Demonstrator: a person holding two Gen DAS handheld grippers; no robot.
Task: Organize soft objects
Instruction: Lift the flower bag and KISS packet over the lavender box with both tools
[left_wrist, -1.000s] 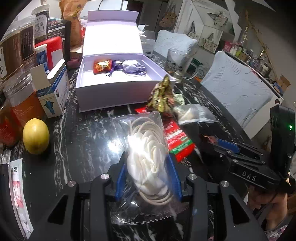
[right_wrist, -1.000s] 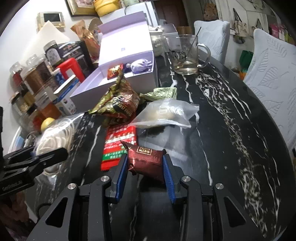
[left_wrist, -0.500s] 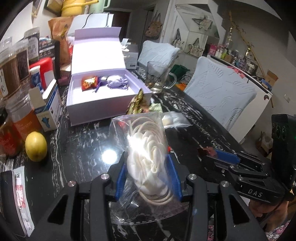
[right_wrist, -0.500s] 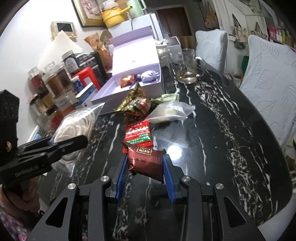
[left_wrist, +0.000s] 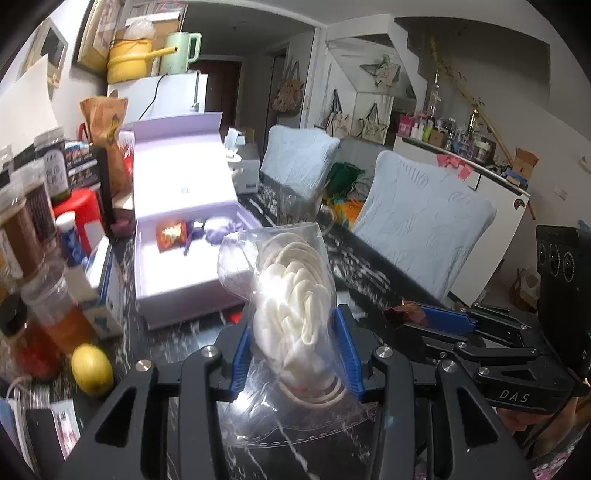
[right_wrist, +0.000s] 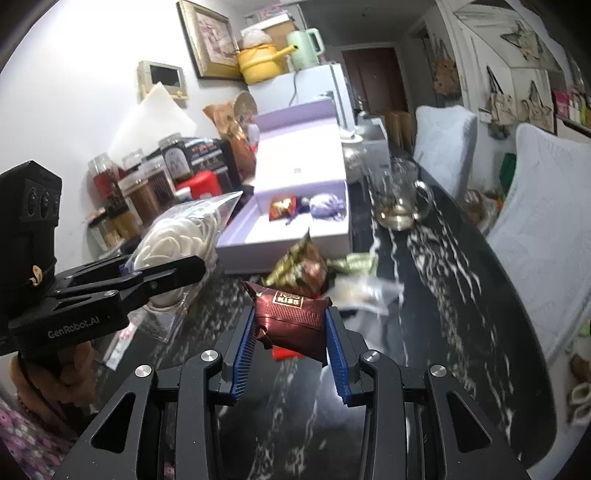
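Both are loaded: left gripper (left_wrist: 293, 345) pinching the bagged white coil (left_wrist: 291, 299), right gripper (right_wrist: 291, 343) clamping the brown snack packet (right_wrist: 291, 317), presumably headed for the open lavender box (right_wrist: 295, 236) mid-frame.

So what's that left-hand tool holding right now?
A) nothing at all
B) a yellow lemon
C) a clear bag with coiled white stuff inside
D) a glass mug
C: the left gripper has its blue jaws shut on the clear bag of white coils, lifted off the table, while the lemon sits untouched on the black tabletop.
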